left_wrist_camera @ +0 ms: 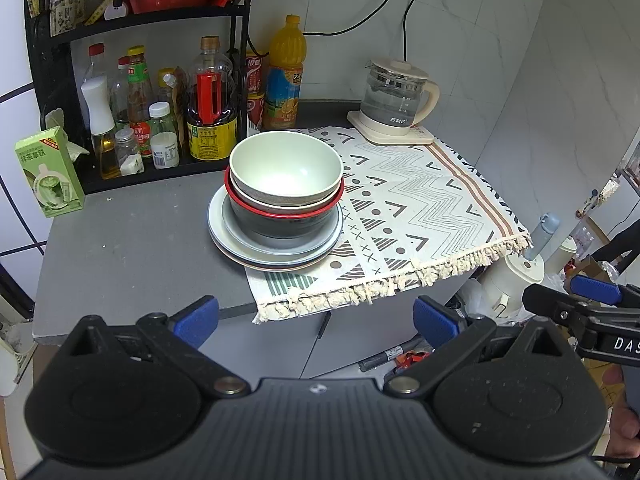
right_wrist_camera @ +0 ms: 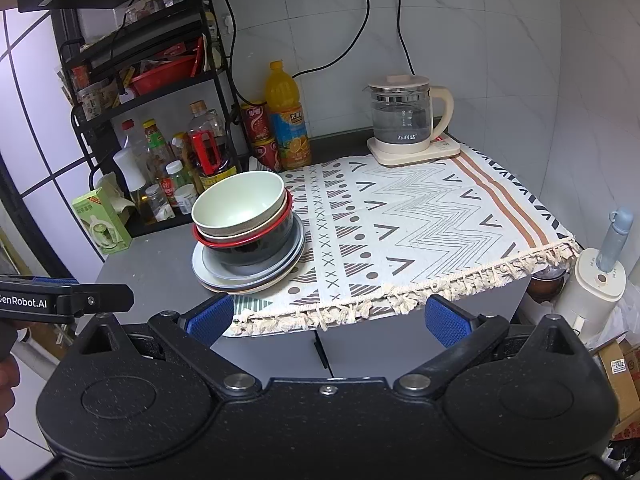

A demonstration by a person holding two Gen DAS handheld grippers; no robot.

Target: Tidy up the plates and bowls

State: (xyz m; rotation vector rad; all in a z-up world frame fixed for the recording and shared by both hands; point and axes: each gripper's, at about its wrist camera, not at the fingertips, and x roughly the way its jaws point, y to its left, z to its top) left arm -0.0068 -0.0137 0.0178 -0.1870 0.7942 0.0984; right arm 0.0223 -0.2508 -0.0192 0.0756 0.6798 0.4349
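A: Where's the stack? The bowls (left_wrist_camera: 286,176) sit nested on the plates (left_wrist_camera: 276,250), half on the tabletop (left_wrist_camera: 120,248), half on the cloth (left_wrist_camera: 420,208).

B: Straight ahead of the left tool (left_wrist_camera: 316,316), left of the right tool (right_wrist_camera: 328,316). Both spread wide, holding nothing. Left looks nearer.

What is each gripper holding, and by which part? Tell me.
Nothing is held. The left gripper and right gripper are both open and empty, short of the stacked bowls.
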